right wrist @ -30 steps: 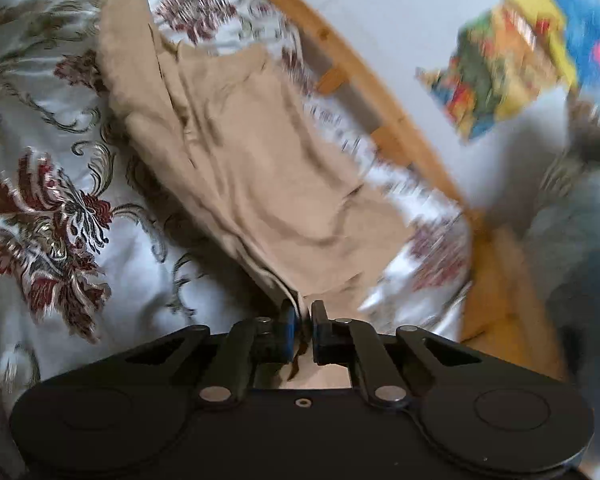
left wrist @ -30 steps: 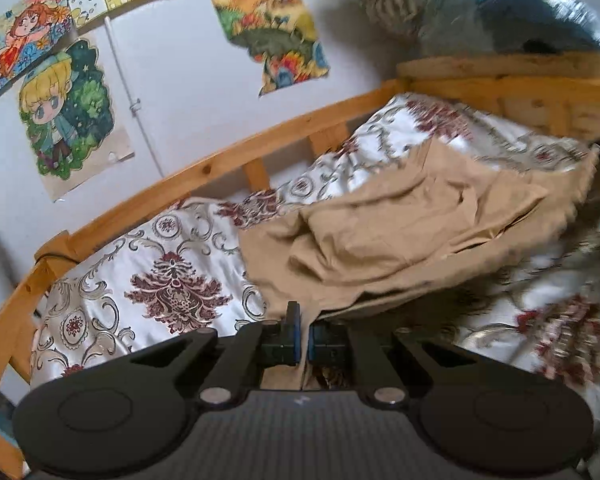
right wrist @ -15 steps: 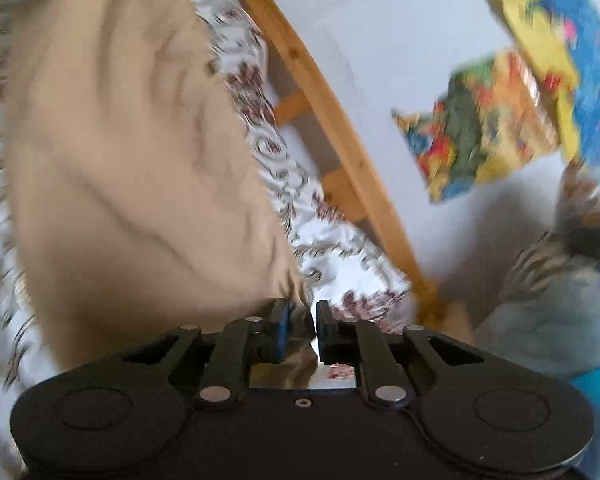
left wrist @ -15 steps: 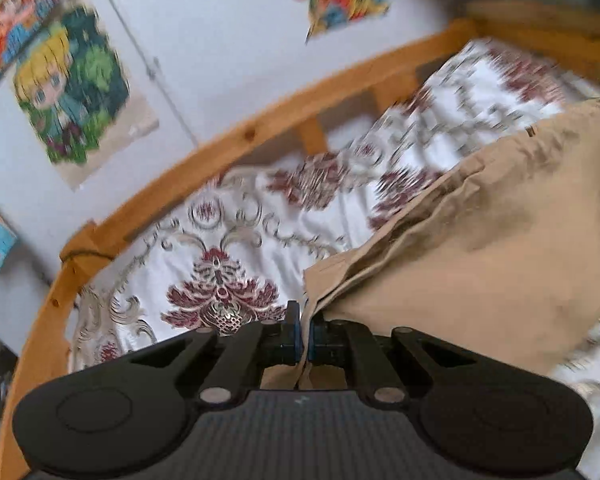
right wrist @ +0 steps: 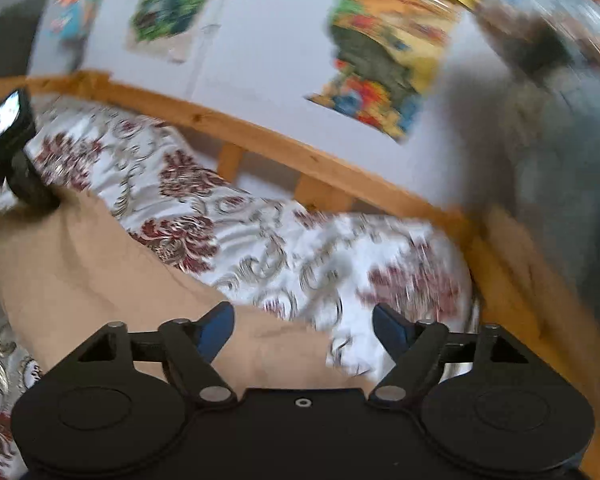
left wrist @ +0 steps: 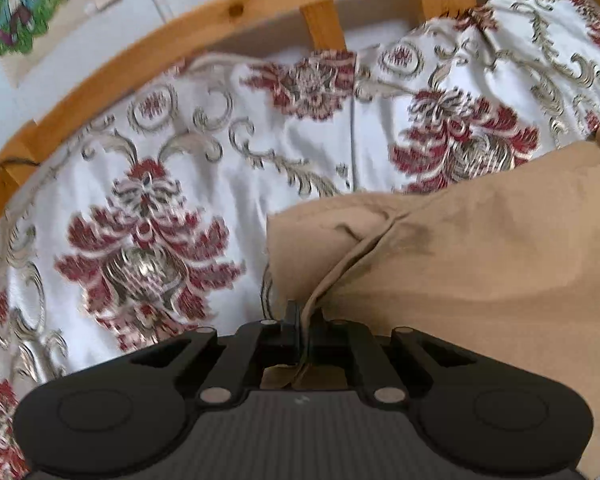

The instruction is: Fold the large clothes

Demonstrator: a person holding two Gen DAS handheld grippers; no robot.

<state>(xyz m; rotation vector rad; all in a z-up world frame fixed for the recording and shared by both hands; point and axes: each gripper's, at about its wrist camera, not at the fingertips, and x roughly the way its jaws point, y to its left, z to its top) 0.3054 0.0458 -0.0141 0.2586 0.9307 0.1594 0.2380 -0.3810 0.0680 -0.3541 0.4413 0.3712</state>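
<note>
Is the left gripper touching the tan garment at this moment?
Touching. The left wrist view shows the left gripper shut on a pinched fold of the tan garment, with cloth running between its fingers and out behind them.

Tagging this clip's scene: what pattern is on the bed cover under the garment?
White bed cover with dark red floral medallions and grey-gold scrollwork; clearest in the left wrist view.

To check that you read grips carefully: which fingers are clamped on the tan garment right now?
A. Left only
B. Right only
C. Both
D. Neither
A: the left gripper pinches a fold of the tan garment, while the right gripper is opening, its fingers clear of the cloth.
</note>
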